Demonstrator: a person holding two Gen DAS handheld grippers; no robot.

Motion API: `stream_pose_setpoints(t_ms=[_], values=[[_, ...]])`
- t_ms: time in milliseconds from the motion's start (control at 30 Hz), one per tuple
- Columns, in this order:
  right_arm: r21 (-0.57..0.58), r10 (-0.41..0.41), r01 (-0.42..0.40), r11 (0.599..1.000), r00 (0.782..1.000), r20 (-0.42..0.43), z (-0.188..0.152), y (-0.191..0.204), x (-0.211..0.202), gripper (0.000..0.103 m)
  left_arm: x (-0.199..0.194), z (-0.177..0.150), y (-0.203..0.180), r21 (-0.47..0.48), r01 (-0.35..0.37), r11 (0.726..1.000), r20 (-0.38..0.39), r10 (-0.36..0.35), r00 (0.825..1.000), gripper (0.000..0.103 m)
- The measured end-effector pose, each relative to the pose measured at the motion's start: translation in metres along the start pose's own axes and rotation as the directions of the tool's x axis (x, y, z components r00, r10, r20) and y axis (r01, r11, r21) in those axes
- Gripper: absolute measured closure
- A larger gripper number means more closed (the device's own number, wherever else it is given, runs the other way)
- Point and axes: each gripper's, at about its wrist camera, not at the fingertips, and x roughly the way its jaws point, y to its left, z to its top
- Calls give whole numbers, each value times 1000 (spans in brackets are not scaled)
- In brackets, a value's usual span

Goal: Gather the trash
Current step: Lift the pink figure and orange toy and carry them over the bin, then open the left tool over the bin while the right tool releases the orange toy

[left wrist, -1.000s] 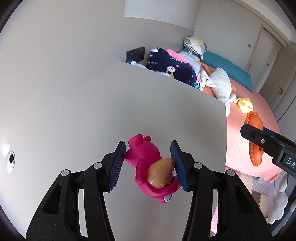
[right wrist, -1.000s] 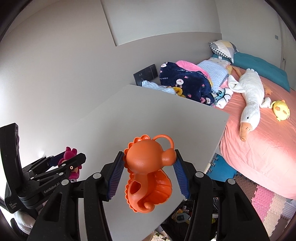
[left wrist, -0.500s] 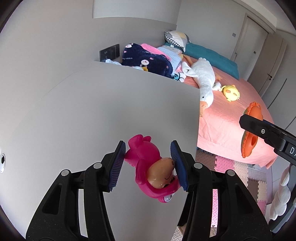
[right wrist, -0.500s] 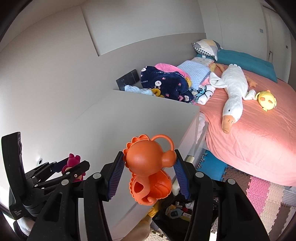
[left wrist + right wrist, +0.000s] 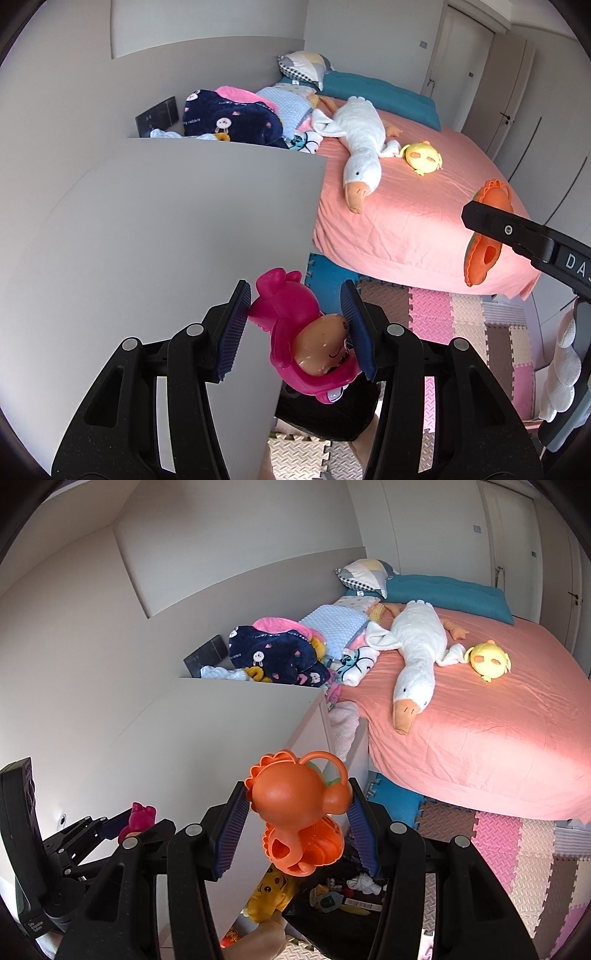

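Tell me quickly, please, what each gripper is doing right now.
Left gripper: shut on the pink toy.
Right gripper: shut on the orange toy.

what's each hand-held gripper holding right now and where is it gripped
The left hand-held gripper clamps a pink toy figure across its body and head. The right hand-held gripper clamps an orange toy by the sides of its rounded head.

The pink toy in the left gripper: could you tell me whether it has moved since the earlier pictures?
Yes. The pink toy, once over the white tabletop, now hangs past its edge, nearer the bed.
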Motion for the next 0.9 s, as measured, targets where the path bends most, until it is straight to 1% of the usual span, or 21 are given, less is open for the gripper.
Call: stream_pose_setpoints(t_ms=[167, 200, 233, 267, 300, 333, 400, 467, 600, 900], values=[[26, -23, 23, 999, 1000, -8, -1, -17, -6, 49, 6, -5, -20, 39, 23, 999, -19, -23, 1000, 53], [29, -32, 32, 999, 999, -18, 0, -19, -6, 48, 7, -6, -24, 46, 37, 998, -25, -35, 999, 52], [28, -49, 49, 998, 999, -21, 0, -21, -6, 47, 8, -8, -27, 60, 71, 996, -35, -69, 997, 52], [25, -79, 80, 996, 997, -23, 1, -23, -6, 42, 8, -10, -30, 75, 112, 991, -47, -109, 993, 43], [28, -116, 116, 993, 993, -15, 1, -24, -8, 27, 8, -11, -32, 84, 134, 988, -49, -130, 990, 18], [35, -148, 148, 988, 989, 4, 1, -26, -10, 18, 6, -13, -35, 95, 127, 987, -39, -124, 992, 7], [51, -166, 165, 985, 986, 26, 1, -31, -14, 18, 1, -16, -40, 130, 88, 988, -1, -89, 996, 6], [78, -164, 162, 984, 986, 28, 3, -38, -15, 18, 0, -16, -41, 147, 75, 986, 6, -76, 997, 6], [96, -159, 156, 983, 987, 25, 4, -46, -16, 18, -3, -15, -39, 140, 75, 987, 7, -76, 997, 6], [92, -152, 151, 984, 988, 12, 1, -44, -14, 18, -5, -15, -35, 120, 63, 991, 19, -66, 998, 6]])
